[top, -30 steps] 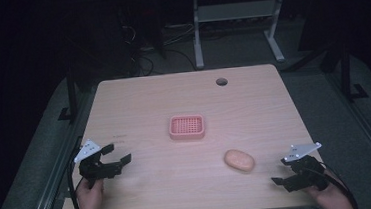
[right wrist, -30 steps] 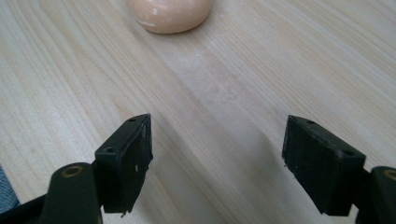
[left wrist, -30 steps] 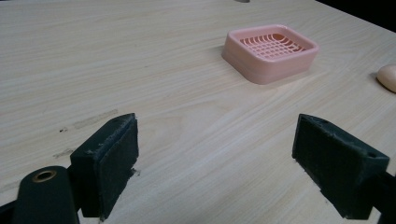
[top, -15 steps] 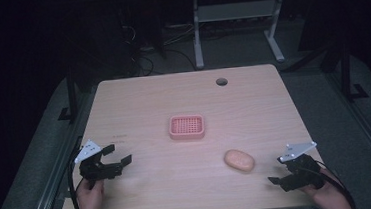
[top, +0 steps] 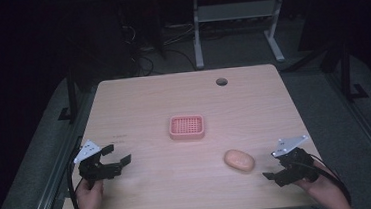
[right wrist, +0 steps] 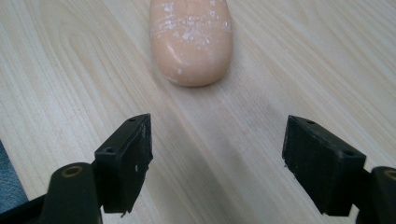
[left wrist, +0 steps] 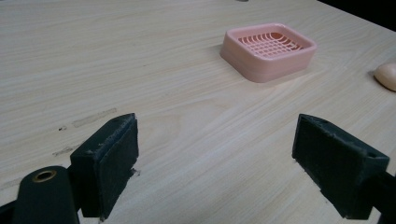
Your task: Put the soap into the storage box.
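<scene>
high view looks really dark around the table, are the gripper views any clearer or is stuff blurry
High view: the table is evenly lit, the room beyond near black. Left gripper view: soap dish sharp, no glare, jaws slightly soft. Right gripper view: soap bar bright and crisp, its white specks clear, with a faint shadow on the wood between the jaws.

— How's your light in the high view?

— Your table (top: pixel 253 104) is evenly lit from above, and the room around it falls away almost black. You get only soft, short shadows.

— And your gripper views?

— Brighter and warmer. Your wood grain is sharp near the jaws; the soap (right wrist: pixel 191 39) stays crisp, while the pink dish (left wrist: pixel 268 50) softens slightly with distance. No glare.
</scene>
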A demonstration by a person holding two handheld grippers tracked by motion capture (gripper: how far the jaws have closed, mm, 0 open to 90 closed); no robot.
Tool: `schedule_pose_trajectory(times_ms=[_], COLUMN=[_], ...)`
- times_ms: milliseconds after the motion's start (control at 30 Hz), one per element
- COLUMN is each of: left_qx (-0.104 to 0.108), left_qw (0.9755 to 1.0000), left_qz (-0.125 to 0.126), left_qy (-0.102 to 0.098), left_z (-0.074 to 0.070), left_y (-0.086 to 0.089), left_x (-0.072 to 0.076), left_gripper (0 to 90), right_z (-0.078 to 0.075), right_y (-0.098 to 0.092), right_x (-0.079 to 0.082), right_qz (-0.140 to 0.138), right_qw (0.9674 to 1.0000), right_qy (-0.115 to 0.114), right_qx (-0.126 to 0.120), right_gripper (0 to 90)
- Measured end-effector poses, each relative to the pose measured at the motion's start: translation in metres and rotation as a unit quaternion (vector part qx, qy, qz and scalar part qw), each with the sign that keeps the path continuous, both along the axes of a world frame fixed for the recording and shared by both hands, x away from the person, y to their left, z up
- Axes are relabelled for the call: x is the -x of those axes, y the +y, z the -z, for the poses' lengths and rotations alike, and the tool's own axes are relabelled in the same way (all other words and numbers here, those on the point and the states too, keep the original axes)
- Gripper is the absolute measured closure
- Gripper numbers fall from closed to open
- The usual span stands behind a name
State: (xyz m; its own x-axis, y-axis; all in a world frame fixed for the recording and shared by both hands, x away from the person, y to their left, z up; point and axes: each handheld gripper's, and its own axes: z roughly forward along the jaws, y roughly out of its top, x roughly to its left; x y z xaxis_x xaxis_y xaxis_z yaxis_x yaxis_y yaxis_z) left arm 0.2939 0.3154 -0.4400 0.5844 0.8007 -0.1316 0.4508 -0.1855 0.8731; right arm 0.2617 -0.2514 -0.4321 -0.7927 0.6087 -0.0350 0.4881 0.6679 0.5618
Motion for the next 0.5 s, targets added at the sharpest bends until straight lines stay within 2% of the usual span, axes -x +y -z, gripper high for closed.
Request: schedule_pose_trajectory(times_ms=[267,500], left_qx=[-0.002,-0.002], left_qw=[1.0000,1.0000], left_qz=[0.000,-0.001], left_qy=[-0.001,0.000], left_z=[0.000,0.000], left_y=[0.000,0.001], left_x=[0.000,0.000], left_gripper=[14.3,14.3], right_z=[-0.005,-0.011], right_y=[0.011,0.021], right_x=[-0.008,-0.013], right_qz=[-0.016,-0.029], right_qw=[0.9998,0.9993], right_qy=[0.010,0.009], right_qx=[0.011,0.021], right_gripper=[23.7,23.7])
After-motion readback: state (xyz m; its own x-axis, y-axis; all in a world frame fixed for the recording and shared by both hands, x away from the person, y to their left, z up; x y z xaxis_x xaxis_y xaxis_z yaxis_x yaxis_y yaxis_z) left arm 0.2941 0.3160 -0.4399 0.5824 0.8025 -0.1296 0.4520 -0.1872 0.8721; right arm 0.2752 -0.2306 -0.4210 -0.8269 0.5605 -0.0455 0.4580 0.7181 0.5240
